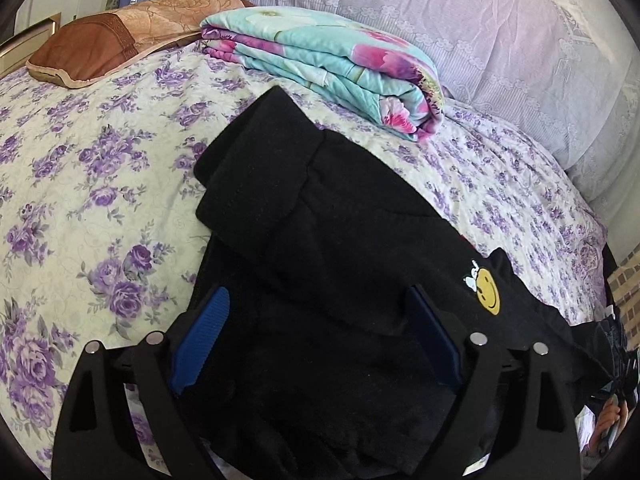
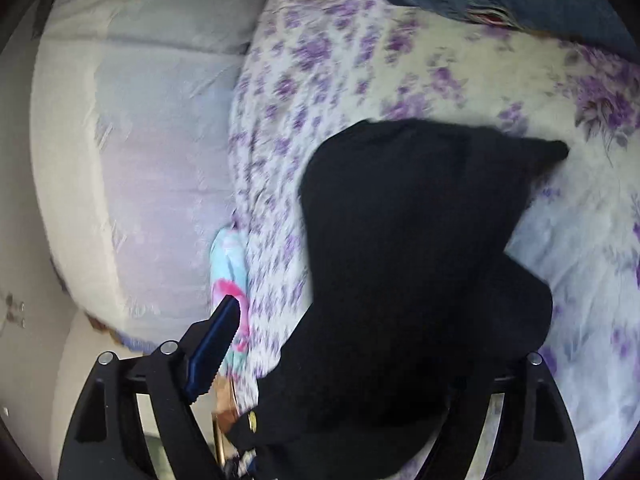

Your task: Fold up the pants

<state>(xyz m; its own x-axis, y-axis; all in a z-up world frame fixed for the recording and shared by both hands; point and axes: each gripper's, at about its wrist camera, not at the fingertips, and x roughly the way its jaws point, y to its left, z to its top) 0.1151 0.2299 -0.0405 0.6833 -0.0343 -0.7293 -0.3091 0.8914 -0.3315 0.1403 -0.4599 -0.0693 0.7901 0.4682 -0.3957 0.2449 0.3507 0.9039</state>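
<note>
Bright, soft daylight; sharp left view, motion-blurred right view, fisheye-curved dark corners.

Bed (image 1: 100, 184) — carries all items. Pants (image 1: 320, 240) lie folded on the bed, in the near middle of the left wrist view, one layer over another. Left tongs (image 1: 320, 336) stand over the near part of the pants, jaws wide, one on either side of the cloth. Quilt (image 1: 320, 64), folded, lies on the bed behind the pants, just beyond their far end. Pillow (image 1: 120, 36) lies left of the quilt, at the far left of the bed. Curtain (image 1: 480, 40) hangs behind the quilt, along the bed's far right edge. Right wrist view, blurred — pants (image 2: 420, 260) drape over the right tongs (image 2: 360, 360), hiding one finger.
</note>
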